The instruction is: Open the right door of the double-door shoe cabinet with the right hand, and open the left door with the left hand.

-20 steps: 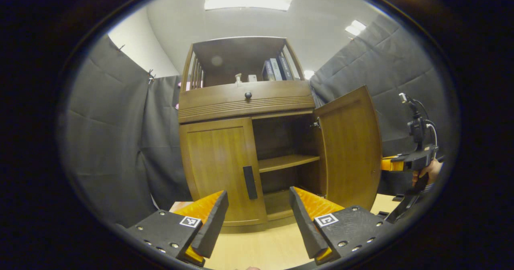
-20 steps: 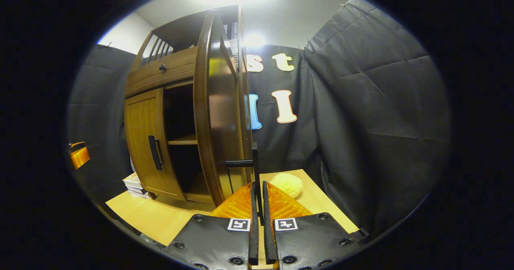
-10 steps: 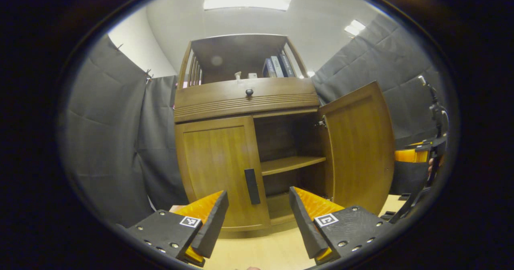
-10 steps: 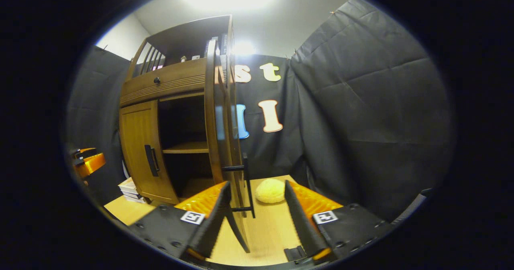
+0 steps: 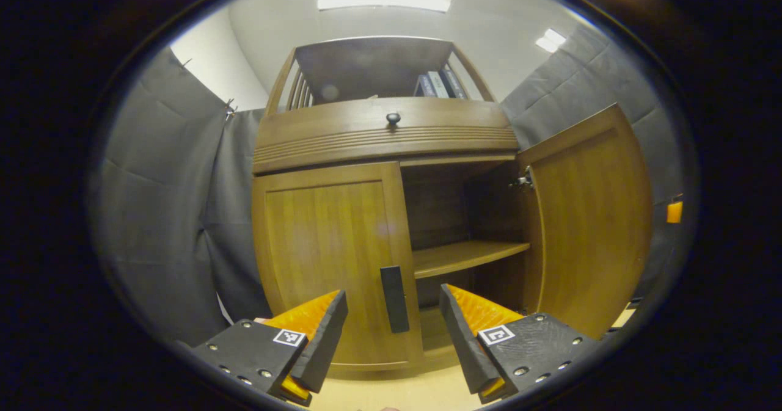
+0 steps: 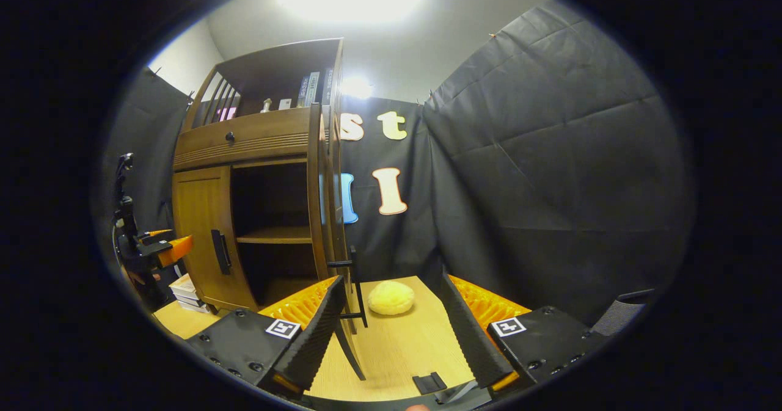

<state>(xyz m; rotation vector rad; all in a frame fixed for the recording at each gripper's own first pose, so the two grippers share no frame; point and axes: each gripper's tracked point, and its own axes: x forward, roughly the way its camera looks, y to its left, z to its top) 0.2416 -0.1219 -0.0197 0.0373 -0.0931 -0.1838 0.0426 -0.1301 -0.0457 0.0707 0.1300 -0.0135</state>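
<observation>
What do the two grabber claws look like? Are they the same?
Yes, they look alike. The left gripper has two wedge-shaped black fingers with ridged orange sides, on black plates with silver screws and small black-and-white square tags. The right gripper has the same black fingers, orange ridges, screws and tags.

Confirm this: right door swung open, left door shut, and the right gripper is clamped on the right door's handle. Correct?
Not quite. In the right gripper view the right gripper is open, its fingers apart from the right door's handle. The right door is open, the left door shut.
</observation>
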